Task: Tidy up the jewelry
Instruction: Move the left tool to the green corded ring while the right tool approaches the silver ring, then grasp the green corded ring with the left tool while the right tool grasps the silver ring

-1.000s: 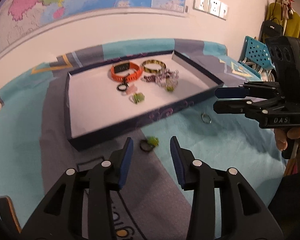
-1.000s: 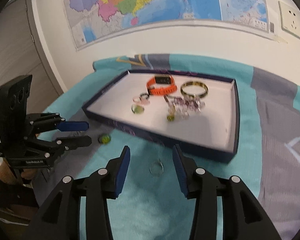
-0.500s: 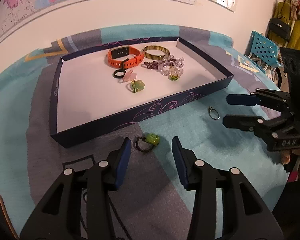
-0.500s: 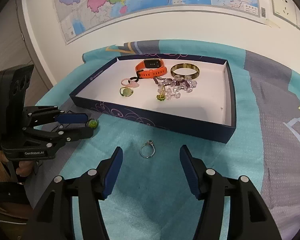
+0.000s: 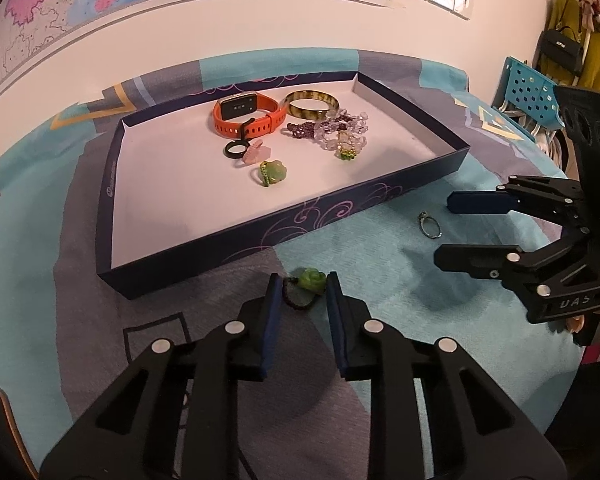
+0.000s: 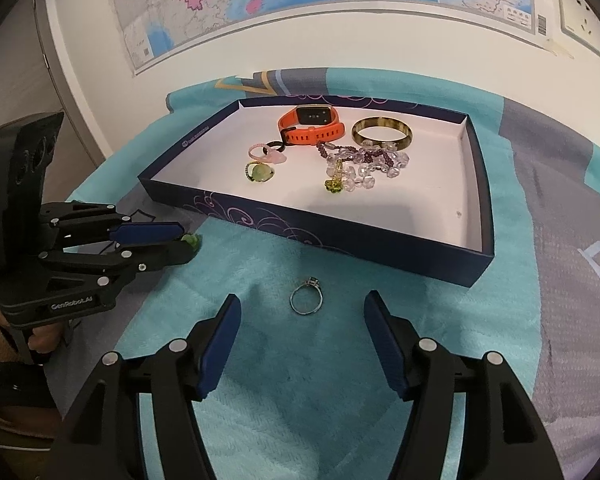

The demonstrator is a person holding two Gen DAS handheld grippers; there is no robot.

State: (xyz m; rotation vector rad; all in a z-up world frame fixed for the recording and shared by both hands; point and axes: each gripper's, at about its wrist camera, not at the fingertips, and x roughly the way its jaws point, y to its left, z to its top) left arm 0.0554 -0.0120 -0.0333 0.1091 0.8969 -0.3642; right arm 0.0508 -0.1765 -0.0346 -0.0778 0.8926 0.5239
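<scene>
A green-stone ring (image 5: 312, 280) on a dark band lies on the cloth just before the dark blue tray (image 5: 300, 224). My left gripper (image 5: 302, 284) is closing on it, and both pads touch its sides. In the right wrist view the left gripper (image 6: 186, 240) shows the green ring (image 6: 192, 240) at its tips. A thin silver ring (image 6: 306, 302) lies on the teal cloth between the tips of my right gripper (image 6: 300, 300). Those jaws are opening wide and do not touch it. The left wrist view shows the right gripper (image 5: 444, 232) straddling the silver ring (image 5: 430, 224).
The tray (image 6: 320, 232) holds an orange watch (image 6: 312, 124), an amber bangle (image 6: 382, 130), bead bracelets (image 6: 364, 164) and small rings (image 6: 258, 172). A wall with a map is behind. A blue perforated basket (image 5: 528, 96) and hanging bags (image 5: 560, 46) stand at the right.
My left jaws have narrowed around the green-stone ring. My right jaws have spread wider over the silver ring. Both hands have stayed in place.
</scene>
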